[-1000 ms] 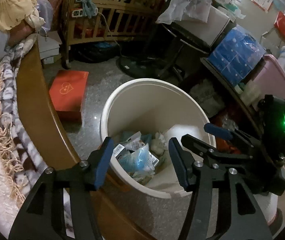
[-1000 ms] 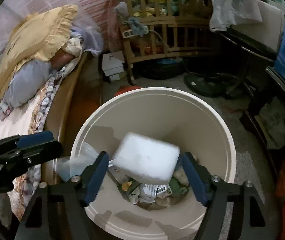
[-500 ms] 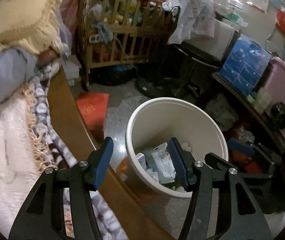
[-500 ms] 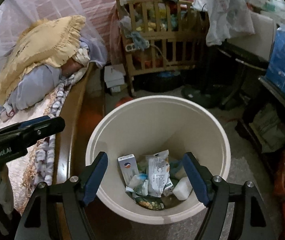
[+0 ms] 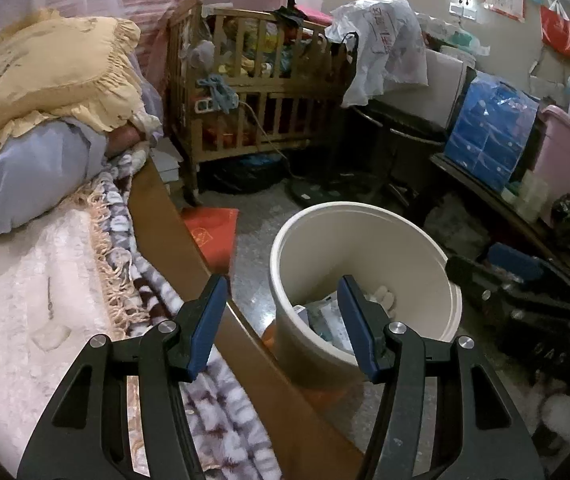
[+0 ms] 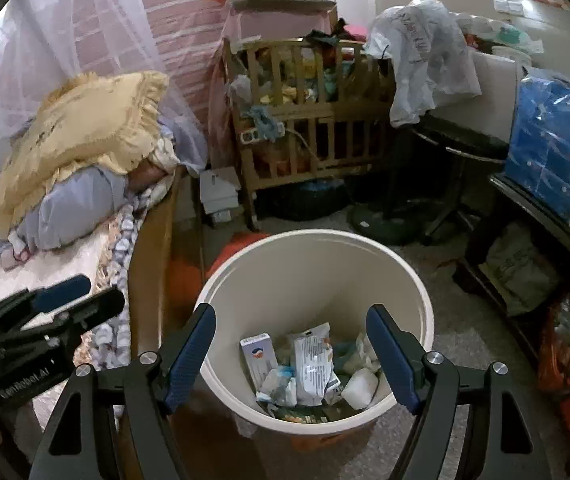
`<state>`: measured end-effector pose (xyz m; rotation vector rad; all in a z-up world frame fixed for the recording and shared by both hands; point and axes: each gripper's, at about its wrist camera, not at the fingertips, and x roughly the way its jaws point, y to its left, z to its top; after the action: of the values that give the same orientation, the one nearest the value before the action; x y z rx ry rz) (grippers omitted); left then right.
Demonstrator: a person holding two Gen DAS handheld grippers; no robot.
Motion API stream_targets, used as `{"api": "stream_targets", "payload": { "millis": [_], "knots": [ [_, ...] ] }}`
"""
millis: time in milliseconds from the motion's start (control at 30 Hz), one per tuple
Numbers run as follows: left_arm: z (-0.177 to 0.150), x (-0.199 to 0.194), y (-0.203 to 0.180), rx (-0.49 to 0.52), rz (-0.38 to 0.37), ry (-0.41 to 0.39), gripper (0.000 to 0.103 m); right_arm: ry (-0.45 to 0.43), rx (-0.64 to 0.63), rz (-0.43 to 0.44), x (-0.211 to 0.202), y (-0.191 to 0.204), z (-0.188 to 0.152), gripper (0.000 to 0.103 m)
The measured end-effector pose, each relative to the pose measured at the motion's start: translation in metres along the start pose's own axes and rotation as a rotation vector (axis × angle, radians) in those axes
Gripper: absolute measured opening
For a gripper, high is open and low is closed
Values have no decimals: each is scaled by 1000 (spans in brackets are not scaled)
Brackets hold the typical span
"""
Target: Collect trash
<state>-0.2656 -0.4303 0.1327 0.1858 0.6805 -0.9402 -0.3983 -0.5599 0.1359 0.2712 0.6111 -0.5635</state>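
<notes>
A cream trash bucket (image 6: 413,276) stands on the floor beside the bed. It holds several wrappers, a small box and a white foam block (image 6: 359,388). My right gripper (image 6: 291,312) hovers open above the bucket's near side, with nothing between its blue pads. My left gripper (image 5: 281,284) is also open and empty, over the bed's wooden edge just left of the bucket (image 5: 365,210). In the right wrist view the left gripper (image 6: 61,300) shows at the far left, above the bedding.
The bed's wooden rail (image 5: 173,232) and fringed blanket run along the left, with a yellow pillow (image 5: 45,76) behind. A red box (image 5: 211,232) lies on the floor, a wooden crib (image 6: 313,120) stands behind, and a cluttered shelf (image 6: 525,208) lines the right.
The white foam block held by the right gripper a second ago now lies in the bucket. Both grippers have drawn back and up, tilting to show more of the room.
</notes>
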Motion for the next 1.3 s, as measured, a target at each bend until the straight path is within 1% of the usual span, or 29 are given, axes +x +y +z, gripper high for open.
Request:
{"api": "stream_targets", "payload": {
  "millis": [233, 467, 767, 1300],
  "knots": [
    [-1, -9, 5, -5, 25, -46, 56, -44, -5, -9, -17, 4, 2, 76],
    [-1, -14, 7, -4, 28, -78, 56, -49, -8, -2, -21, 8, 0, 76],
    [-1, -15, 9, -20, 22, -79, 56, -49, -15, -8, -21, 11, 2, 77],
    [-1, -15, 10, -19, 28, -80, 56, -43, -21, -8, -21, 13, 3, 78]
  ]
}}
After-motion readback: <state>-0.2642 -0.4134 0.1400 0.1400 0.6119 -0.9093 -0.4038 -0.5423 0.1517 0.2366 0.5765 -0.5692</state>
